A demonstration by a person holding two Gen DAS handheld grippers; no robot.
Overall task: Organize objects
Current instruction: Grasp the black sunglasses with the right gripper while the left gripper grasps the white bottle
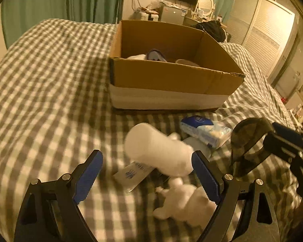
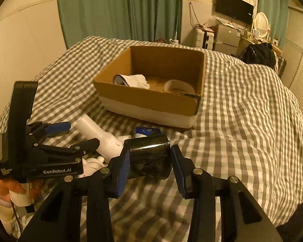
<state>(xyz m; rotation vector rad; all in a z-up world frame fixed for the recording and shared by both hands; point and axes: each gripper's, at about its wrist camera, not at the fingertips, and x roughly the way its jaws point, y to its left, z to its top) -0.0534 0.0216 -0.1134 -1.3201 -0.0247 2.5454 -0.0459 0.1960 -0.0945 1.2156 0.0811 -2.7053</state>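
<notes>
A cardboard box (image 1: 171,76) stands on the checked bed, also in the right wrist view (image 2: 151,100); it holds a white sock and a tape roll (image 2: 178,85). My left gripper (image 1: 147,171) is open around a white bottle (image 1: 157,149) that lies tilted against its right finger. A white plush toy (image 1: 185,203), a small sachet (image 1: 131,175) and a blue tissue pack (image 1: 206,131) lie near it. My right gripper (image 2: 149,161) is shut on a black tape roll (image 2: 149,157), seen from the left wrist (image 1: 246,147), just above the bed.
The checked bedspread (image 2: 242,121) stretches wide to the right and left of the box. A dark bag (image 2: 258,54) sits at the bed's far end. Green curtains, a wall screen and a cluttered dresser stand behind.
</notes>
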